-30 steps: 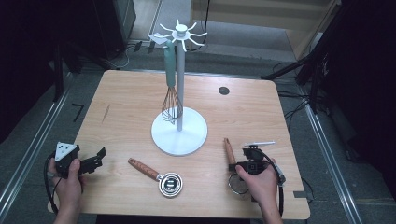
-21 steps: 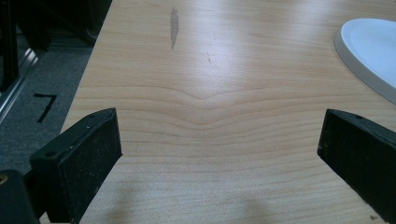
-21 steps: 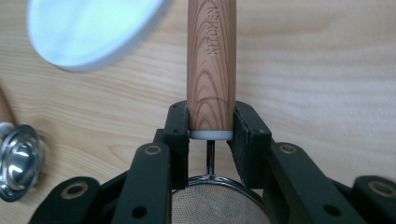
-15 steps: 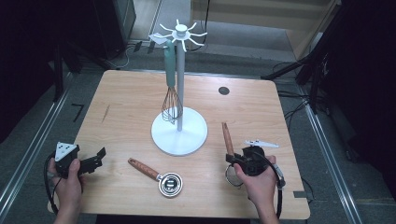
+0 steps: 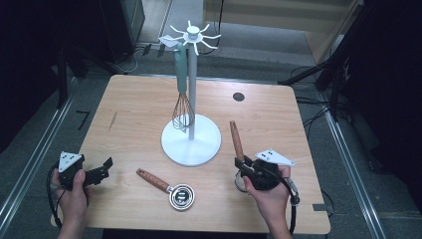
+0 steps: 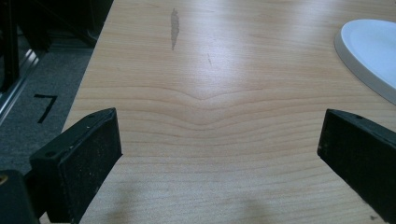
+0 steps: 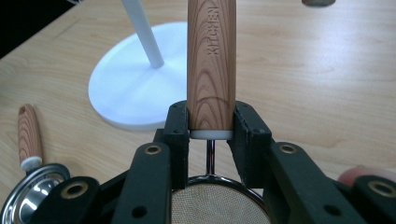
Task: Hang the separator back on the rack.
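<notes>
Right gripper view — strainer (image 7: pixel 211 65): wooden handle stamped KITCHEN, mesh bowl | right gripper (image 7: pixel 211 135) jaws clamp handle | left gripper (image 6: pixel 219 144) jaws spread, empty

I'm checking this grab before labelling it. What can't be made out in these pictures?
- Strainer bowl: right gripper view, its lower part cut off by the bottom edge and the gripper's arms; high view, the hand covers it.
- Strainer handle tip: right gripper view, past the top edge.
- Whisk wires: high view, too fine to count.

Strainer handle (image 7: pixel 211 60) in gripper (image 7: pixel 211 128)
</notes>
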Tool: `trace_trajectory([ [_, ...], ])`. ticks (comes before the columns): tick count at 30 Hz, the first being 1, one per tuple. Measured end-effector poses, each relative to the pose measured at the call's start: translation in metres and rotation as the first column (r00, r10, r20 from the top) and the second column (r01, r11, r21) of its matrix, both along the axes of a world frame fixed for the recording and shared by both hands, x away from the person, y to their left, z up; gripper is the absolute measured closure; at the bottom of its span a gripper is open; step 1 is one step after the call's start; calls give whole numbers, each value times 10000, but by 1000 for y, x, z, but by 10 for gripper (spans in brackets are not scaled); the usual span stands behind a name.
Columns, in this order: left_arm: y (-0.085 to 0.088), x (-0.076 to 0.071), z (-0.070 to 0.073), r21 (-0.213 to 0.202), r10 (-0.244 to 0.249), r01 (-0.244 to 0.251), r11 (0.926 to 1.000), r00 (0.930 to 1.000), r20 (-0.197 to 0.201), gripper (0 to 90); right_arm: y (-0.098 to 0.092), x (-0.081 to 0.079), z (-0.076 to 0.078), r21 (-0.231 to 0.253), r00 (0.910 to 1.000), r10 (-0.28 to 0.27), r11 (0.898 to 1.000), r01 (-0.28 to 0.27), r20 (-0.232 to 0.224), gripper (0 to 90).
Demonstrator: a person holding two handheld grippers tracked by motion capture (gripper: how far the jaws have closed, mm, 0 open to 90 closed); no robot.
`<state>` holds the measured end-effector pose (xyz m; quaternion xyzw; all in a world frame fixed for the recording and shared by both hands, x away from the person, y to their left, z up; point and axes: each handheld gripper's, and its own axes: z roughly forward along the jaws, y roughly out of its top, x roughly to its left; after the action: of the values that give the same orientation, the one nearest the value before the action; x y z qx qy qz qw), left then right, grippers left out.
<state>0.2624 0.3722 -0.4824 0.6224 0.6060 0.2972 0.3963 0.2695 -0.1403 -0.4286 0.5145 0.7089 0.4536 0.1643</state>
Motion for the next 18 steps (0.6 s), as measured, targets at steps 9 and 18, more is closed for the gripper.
trace_trajectory([
  [9,0,0,0,2,-7,7,10000,10000,14,0,7,-3,11,226,9958,105,9997,-126,908,712],
  [18,0,0,0,5,10,-10,10000,10000,11,0,16,-5,20,65,9899,97,9999,-107,1412,712],
])
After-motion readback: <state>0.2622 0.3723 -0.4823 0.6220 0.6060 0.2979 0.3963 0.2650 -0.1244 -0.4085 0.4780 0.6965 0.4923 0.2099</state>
